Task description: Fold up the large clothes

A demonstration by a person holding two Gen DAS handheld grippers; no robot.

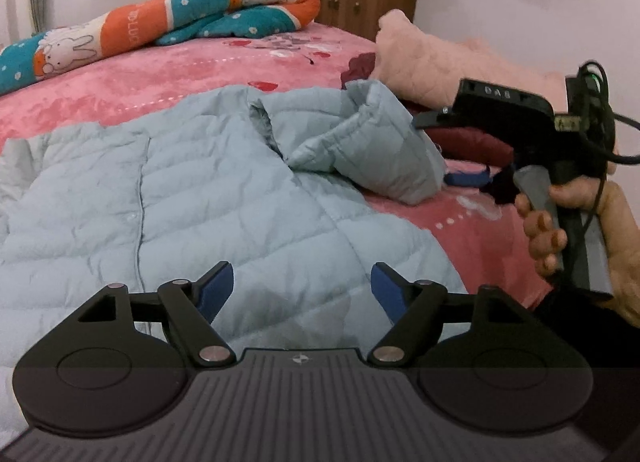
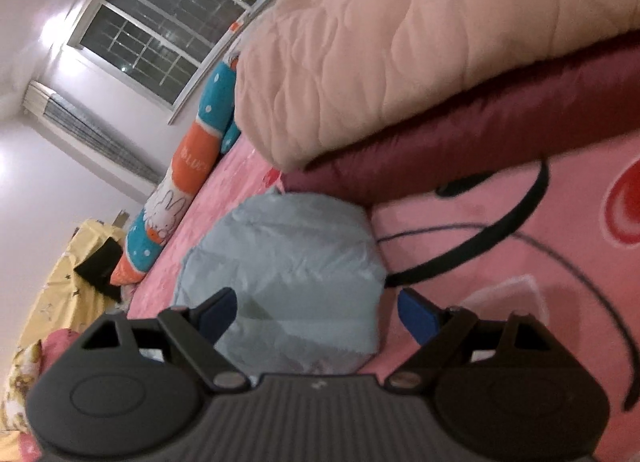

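Left wrist view: both the left gripper and right gripper hover agape over the pale blue puffer jacket; its slick, puffy shell could slip from a shallow pinch.

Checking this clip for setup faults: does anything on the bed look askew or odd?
Only the jacket: its sleeve is bunched up and flopped toward the pink quilt instead of lying flat. Nothing looks spilled or damaged.

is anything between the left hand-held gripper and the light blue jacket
Nothing visible. The left hand-held gripper hangs open right over the light blue jacket spread on the pink bed cover, with only bare quilted fabric showing between its blue pads.
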